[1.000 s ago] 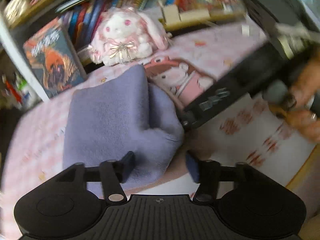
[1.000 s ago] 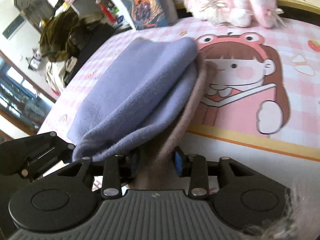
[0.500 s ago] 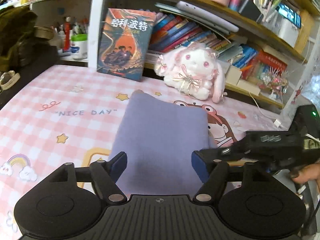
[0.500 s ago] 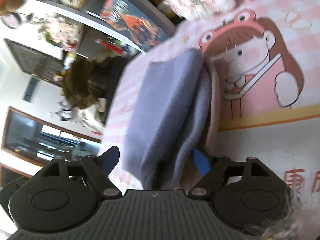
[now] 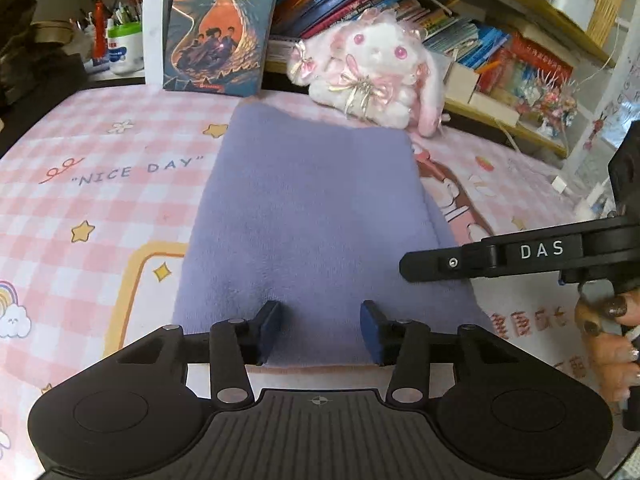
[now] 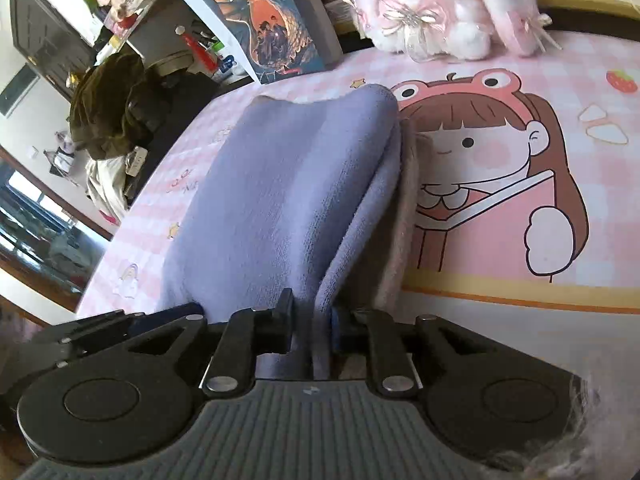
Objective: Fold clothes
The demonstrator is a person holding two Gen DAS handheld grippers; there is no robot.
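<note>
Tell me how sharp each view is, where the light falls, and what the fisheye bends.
Left wrist view: sharp, evenly lit; the purple garment shows soft shade, and the shelves curve towards the frame edge. Right wrist view: sharp in the centre, sunlight bright on the pink mat, the window side bowed, and the fuzzy sleeve at the lower right corner blurred.

"NICE DAY" on my tabletop mat (image 5: 100,184); "DAS" on my right tool (image 5: 540,254); 哈利·波特 on book (image 5: 220,28).
</note>
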